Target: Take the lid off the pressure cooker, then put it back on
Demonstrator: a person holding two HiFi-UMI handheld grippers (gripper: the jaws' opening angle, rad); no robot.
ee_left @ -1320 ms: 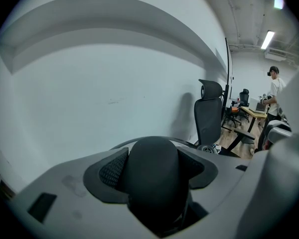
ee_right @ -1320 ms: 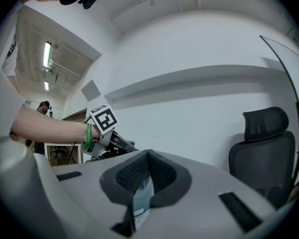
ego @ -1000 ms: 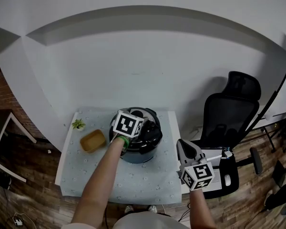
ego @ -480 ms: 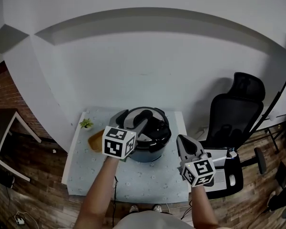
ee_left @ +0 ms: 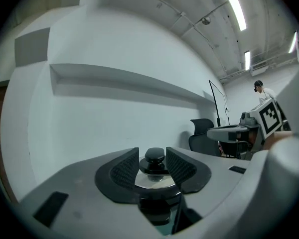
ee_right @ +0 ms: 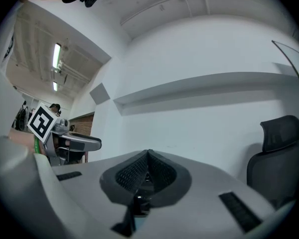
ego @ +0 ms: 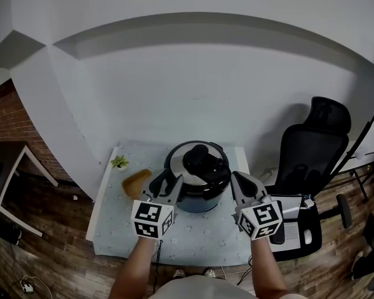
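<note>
left gripper [ego: 166,182] pulled back off cooker [ego: 199,167], jaws just narrowing, apart & empty; right gripper [ego: 238,179] jaws together; tan dish [ego: 137,182] left of cooker.

Everything looks pale and a bit grey. Long ceiling lights [ee_left: 234,4] glow very white in both gripper views. The ledge [ego: 193,22] throws a soft shadow on the wall [ego: 193,98]. A small shine sits on the pressure cooker lid [ee_left: 152,179]. All the views bend at the edges, and the gripper views have black corners.
</note>
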